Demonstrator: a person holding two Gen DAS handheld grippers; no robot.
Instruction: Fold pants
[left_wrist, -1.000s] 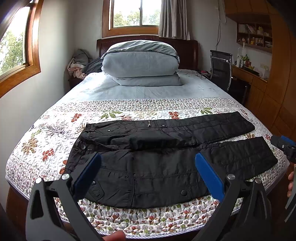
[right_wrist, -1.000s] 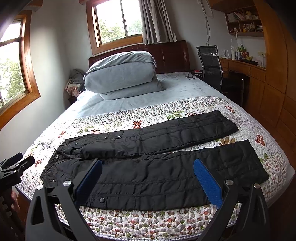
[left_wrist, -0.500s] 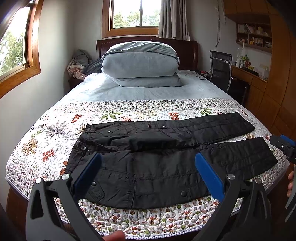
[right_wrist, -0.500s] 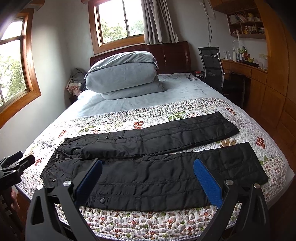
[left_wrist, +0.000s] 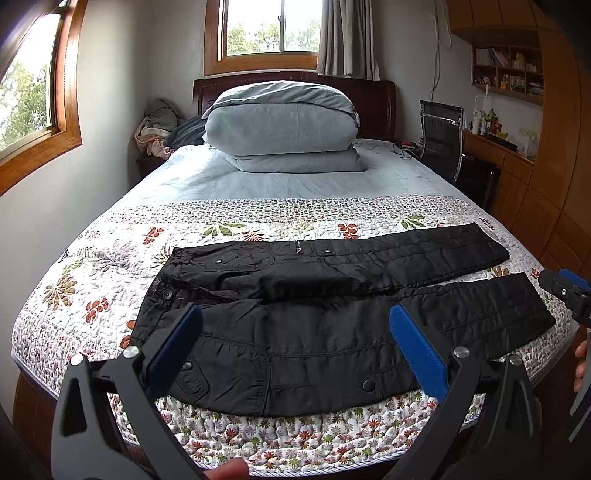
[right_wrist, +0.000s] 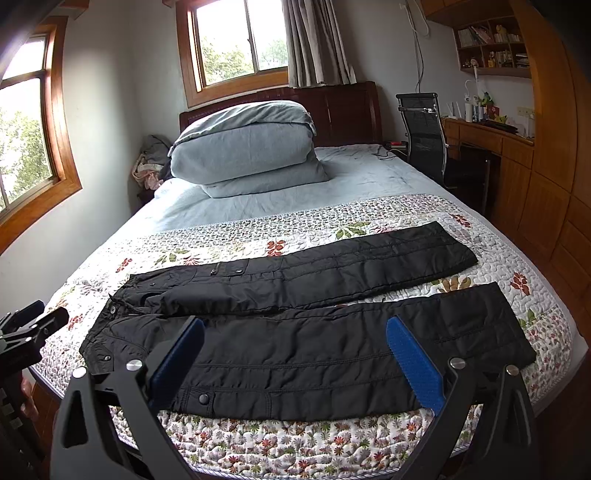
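Nothing moved: one pants (left_wrist: 332, 317), two gaping grippers (left_wrist: 295, 347) (right_wrist: 291, 358).

1. The left gripper (left_wrist: 295, 343) has a black plastic frame whose two arms spread in a wide V
2. Each of its fingers (left_wrist: 417, 350) carries a flat blue pad on the inner face
3. Round silver screw heads sit at the finger joints
4. The right gripper (right_wrist: 293, 352) has the same build: black frame, silver screws, triangular cut-outs in the arms
5. Its blue pads (right_wrist: 413, 363) show a fine ribbed texture
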